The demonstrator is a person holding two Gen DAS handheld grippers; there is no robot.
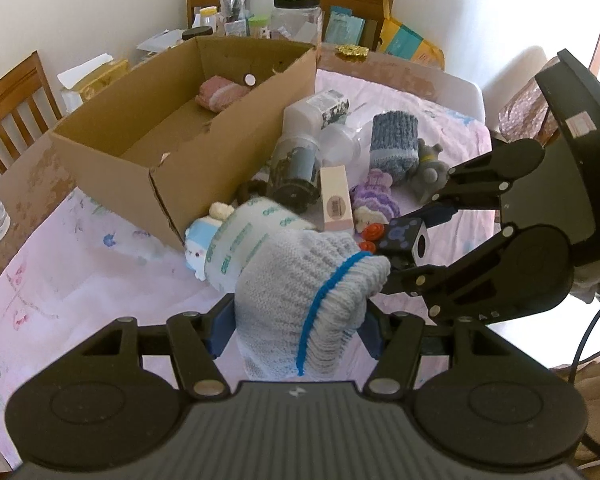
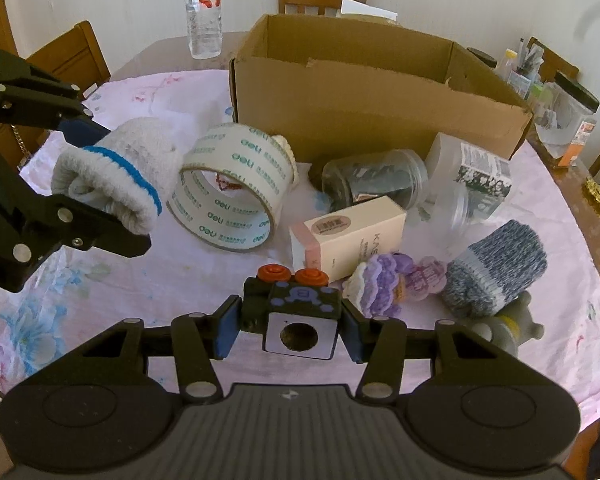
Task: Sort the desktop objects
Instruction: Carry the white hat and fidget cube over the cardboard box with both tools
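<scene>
My left gripper (image 1: pixel 296 330) is shut on a rolled grey knitted sock (image 1: pixel 300 280) with a blue stripe and holds it above the pink tablecloth. From the right wrist view the same gripper (image 2: pixel 100 184) and sock (image 2: pixel 112 176) hang at the left, beside a roll of clear tape (image 2: pixel 236 188). My right gripper (image 2: pixel 290 326) is shut on a small black cube toy (image 2: pixel 296 300) with purple marks and two orange buttons. The left wrist view shows that gripper (image 1: pixel 412 240) and cube (image 1: pixel 406 236) just right of the sock. An open cardboard box (image 2: pixel 360 112) stands behind, with a pink roll (image 1: pixel 220 94) inside.
On the cloth by the box lie a dark jar (image 2: pixel 376 180), a clear plastic container (image 2: pixel 472 176), a pale carton (image 2: pixel 352 232), a purple knitted toy (image 2: pixel 384 280), a blue-grey sock roll (image 2: pixel 500 268) and a grey figure (image 2: pixel 512 328). A water bottle (image 2: pixel 204 12) stands at the far edge; chairs ring the table.
</scene>
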